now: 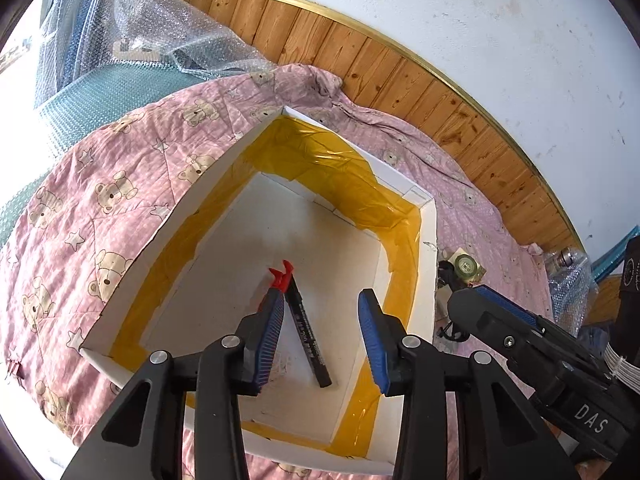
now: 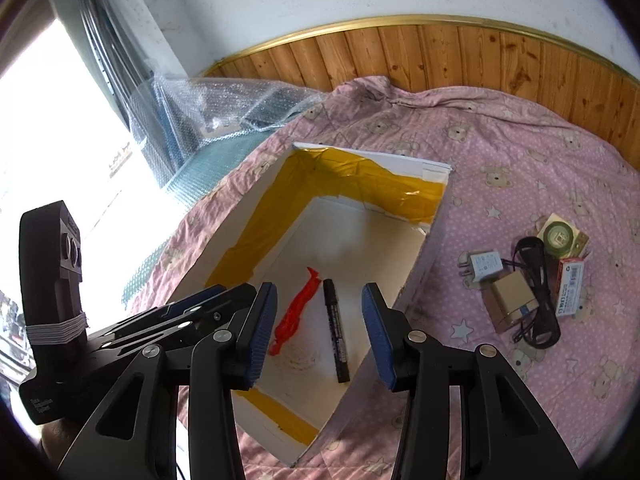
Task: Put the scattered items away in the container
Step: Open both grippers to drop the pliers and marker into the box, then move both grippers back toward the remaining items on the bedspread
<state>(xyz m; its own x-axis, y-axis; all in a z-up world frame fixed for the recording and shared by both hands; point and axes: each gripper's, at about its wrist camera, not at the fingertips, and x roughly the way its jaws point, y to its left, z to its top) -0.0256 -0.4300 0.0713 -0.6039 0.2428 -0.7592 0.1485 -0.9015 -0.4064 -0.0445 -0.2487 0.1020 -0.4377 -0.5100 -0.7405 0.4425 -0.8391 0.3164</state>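
Observation:
A white box lined with yellow tape sits on the pink bear-print quilt. On its floor lie a black marker and a red strip. My left gripper hangs open above the box, nothing between its fingers. My right gripper is open too, over the box's near end. To the right of the box, on the quilt, lie a white charger, a tan box, a black cable, a tape roll and a small carton.
Bubble wrap is heaped at the bed's far left by a bright window. A wooden headboard runs along the white wall. The right gripper's body sits right of the box.

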